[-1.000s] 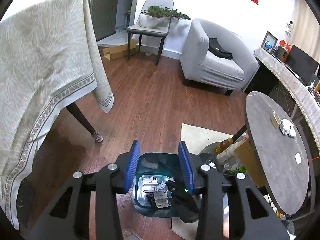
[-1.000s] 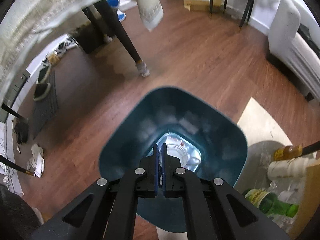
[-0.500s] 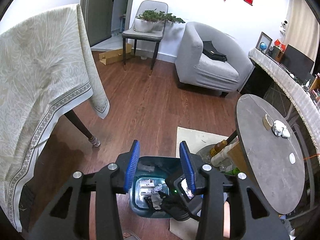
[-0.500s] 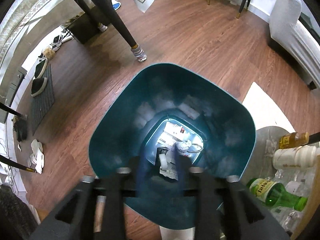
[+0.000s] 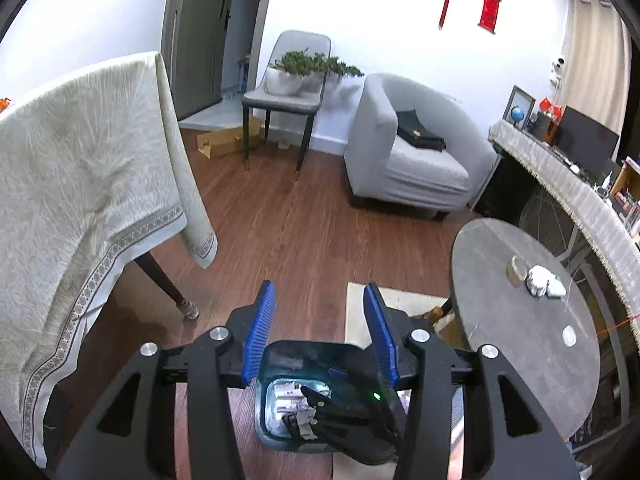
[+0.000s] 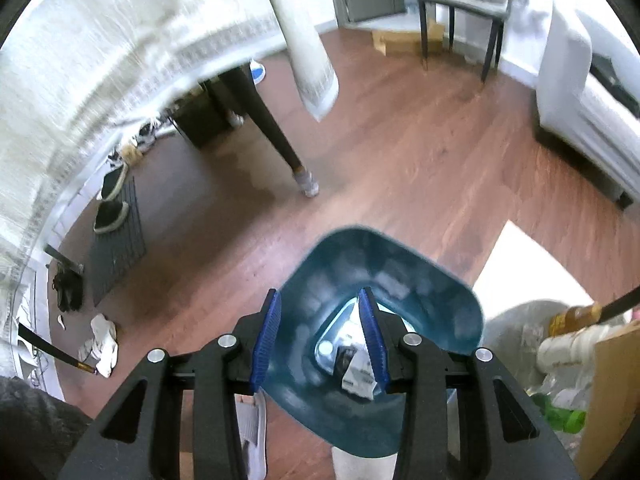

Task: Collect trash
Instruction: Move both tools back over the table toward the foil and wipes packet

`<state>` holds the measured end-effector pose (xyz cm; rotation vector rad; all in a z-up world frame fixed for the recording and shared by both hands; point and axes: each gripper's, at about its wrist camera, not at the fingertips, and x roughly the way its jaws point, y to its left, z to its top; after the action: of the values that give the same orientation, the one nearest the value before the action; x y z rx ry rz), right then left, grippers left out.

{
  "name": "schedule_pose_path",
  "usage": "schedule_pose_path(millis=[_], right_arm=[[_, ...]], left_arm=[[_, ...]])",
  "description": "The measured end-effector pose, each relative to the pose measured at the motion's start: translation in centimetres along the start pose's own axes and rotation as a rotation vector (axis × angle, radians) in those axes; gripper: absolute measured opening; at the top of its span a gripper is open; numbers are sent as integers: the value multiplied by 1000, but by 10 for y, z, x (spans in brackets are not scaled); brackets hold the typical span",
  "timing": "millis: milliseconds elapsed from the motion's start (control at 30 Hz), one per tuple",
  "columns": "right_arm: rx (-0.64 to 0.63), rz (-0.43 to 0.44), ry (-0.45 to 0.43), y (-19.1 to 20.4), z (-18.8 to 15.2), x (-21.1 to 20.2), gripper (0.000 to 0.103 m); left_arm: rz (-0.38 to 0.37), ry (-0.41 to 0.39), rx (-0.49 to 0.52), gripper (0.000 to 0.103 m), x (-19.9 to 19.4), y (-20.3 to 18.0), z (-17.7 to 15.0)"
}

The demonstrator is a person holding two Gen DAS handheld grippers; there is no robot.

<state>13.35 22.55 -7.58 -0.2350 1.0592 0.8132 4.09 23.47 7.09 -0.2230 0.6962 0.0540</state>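
1. The left gripper (image 5: 318, 334) is hanging above the teal bin (image 5: 298, 354), its jaws having just been opening, nothing between its blue pads; its view is also showing the right gripper (image 5: 344, 412) below, over the bin

2. The right gripper (image 6: 319, 338) is standing parted and empty over the bin (image 6: 432, 288); only this view is showing crumpled paper trash (image 6: 358, 372) lying on the bin's floor under its right pad

3. A round grey table (image 5: 524, 332) is standing right of the left gripper, a clothed table (image 5: 80, 184) left, a grey armchair (image 5: 416, 152) ahead on the wooden floor (image 5: 296, 232)
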Motion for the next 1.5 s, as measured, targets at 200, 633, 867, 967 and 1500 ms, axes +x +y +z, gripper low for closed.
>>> schedule_pose_path(millis=[200,633,867,967,1500], right_arm=[[3,0,-96,-4,12,-48,41],[54,-78,-224,-55,3,-126,42],[122,-155,-271,-104,-14,-164,52],[155,-177,-283,-127,-24,-178,56],[299,-330,-346,-216,-88,-252,72]], left_arm=[[0,-43,12,54,-10,-15,6],[-53,-59,54,68,-4,-68,16],[-85,-64,70,73,4,-96,19],[-101,-60,68,76,11,-107,19],[-221,-7,195,87,48,-217,-2]])
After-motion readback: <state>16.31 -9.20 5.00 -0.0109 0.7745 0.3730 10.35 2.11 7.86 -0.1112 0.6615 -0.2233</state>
